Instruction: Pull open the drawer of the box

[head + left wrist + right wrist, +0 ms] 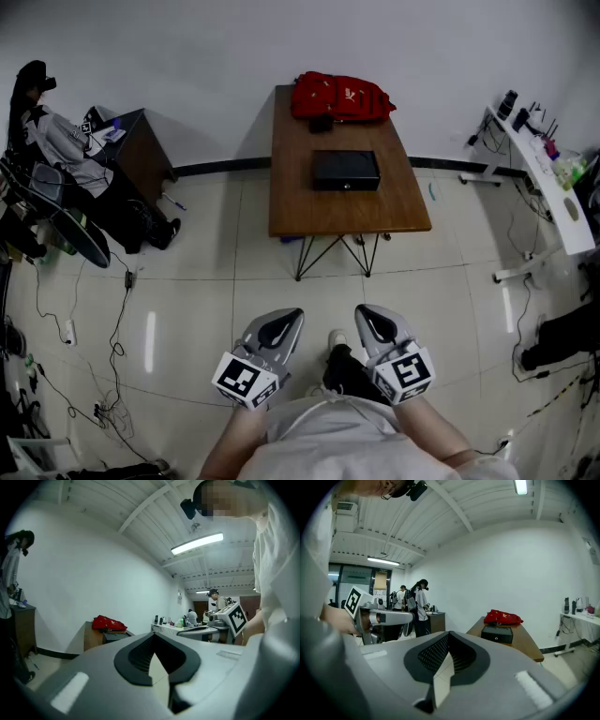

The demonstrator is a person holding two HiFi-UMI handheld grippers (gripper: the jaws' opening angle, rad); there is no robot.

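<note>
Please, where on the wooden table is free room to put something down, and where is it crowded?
Free: the near strip of the table between the black box and the front edge, and the bare wood left and right of it. Crowded: the far end, under the red bag.

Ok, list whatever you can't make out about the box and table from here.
Black box: head view, too small; no drawer seam or handle readable.
Same box, left gripper view: partly covered by the left claw's own body.
Small dark item by the red bag: too small to identify.
Table rear legs: hidden under its top.
</note>
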